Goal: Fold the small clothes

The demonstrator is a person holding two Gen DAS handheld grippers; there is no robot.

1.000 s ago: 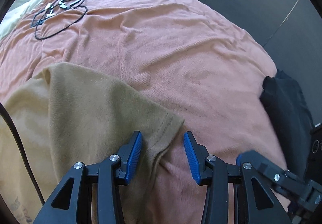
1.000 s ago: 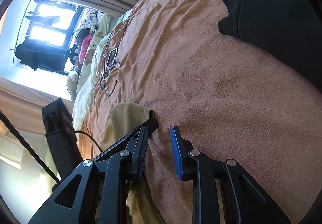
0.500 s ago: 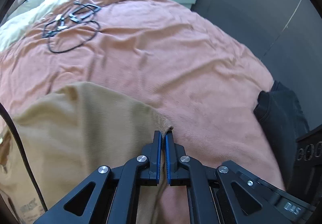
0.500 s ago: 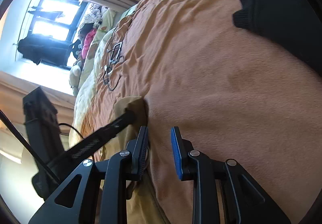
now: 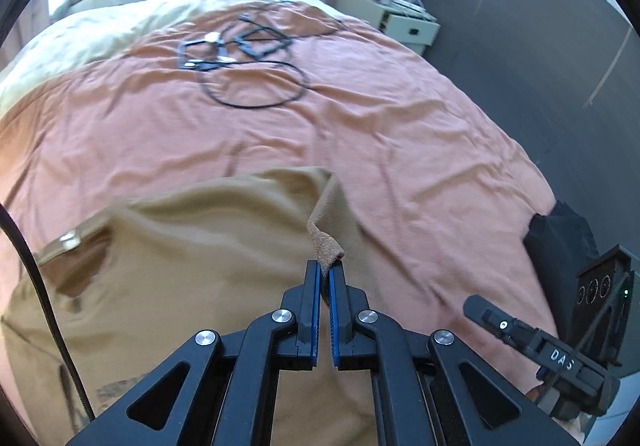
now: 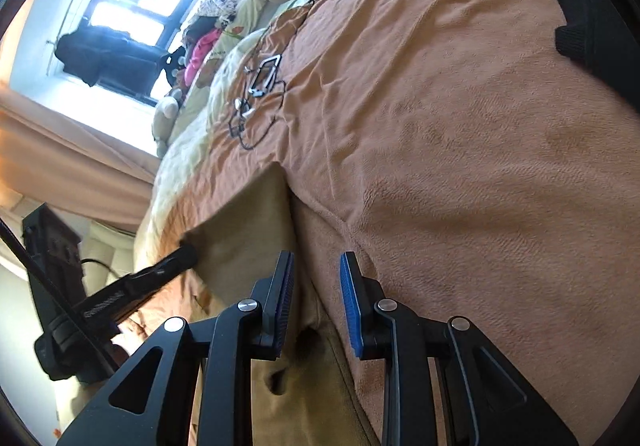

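One tan shirt (image 5: 192, 266) is lying rumpled on the orange bedspread (image 5: 360, 117), w/ one corner pulled up. Left gripper (image 5: 324, 270) is pinching that corner tight. Right gripper (image 6: 316, 274) is hanging narrowly parted, nothing between pads. One black garment (image 5: 560, 238) is sitting at bed edge.

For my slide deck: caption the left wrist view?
Left claw pinching the tan garment's corner above the orange bedspread.

The bed (image 5: 400, 149) was covered by a wrinkled orange blanket (image 5: 160, 149). On it lay a tan garment (image 5: 180, 266) at the near edge, a tangle of black cables (image 5: 248, 61) farther back, and a black garment (image 5: 560, 238) off to the right — all well apart. Pale yellow bedding (image 5: 100, 33) showed beyond the blanket's far edge.
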